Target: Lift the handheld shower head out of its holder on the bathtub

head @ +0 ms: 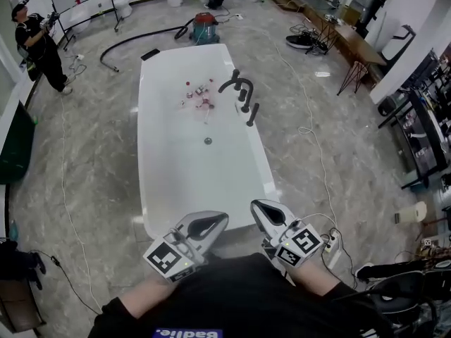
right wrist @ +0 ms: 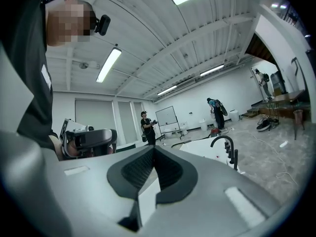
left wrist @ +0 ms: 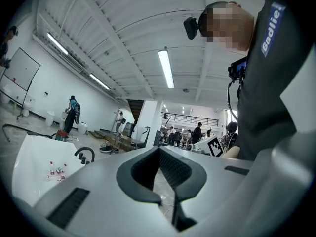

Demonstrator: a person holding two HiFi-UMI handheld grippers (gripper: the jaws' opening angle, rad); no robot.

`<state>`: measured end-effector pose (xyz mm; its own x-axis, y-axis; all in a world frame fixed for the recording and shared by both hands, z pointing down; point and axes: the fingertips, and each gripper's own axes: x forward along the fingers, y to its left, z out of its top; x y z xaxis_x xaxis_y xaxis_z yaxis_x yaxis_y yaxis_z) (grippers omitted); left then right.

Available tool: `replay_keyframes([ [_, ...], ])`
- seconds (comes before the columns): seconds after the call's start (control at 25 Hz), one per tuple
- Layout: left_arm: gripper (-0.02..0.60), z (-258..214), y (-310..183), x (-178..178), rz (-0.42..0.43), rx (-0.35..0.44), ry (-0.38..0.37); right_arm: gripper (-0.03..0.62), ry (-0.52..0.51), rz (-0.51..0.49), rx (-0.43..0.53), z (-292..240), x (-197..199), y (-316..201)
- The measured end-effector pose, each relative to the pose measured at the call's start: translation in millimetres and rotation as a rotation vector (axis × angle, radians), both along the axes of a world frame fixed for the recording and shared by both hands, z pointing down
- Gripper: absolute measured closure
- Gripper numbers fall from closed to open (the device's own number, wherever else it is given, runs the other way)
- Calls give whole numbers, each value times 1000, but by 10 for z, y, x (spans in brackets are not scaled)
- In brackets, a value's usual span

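At the near end of the bathtub (head: pixel 156 162), left gripper (head: pixel 213 222) and right gripper (head: pixel 263 209) hang closed and empty, the shower head (head: pixel 252 113) on its rim not yet within reach.

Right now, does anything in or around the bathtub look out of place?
Yes: small red and white items lie scattered inside the bathtub, beside the black faucet. Loose clutter in a tub looks odd; I can't tell what they are.

Shower head (head: pixel 251 114) on bathtub (head: pixel 149 189) rim
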<state>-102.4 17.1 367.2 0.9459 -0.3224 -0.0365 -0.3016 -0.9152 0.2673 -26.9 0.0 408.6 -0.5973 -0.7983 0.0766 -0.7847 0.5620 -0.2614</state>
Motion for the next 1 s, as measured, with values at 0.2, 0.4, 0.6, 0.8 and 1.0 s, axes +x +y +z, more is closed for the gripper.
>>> replay_keyframes([
  [0.2,581,-37,-320,94,5,-1,9,592,-1,13,-19,38,98,-324],
  [0.4,581,1,-450,320,-27,-7,-11,592,-7,-17,-32,126,311,-503],
  [0.6,581,-4,-609,528,-88,-24,-9,592,5,-38,-40,177,593,-733],
  [0.8,581,69,-716,732,-107,-35,-26,592,5,-41,-42,303,863,-958],
  [1.0,581,123,-796,902,-117,-48,-40,592,32,-34,-51,489,1127,-1294],
])
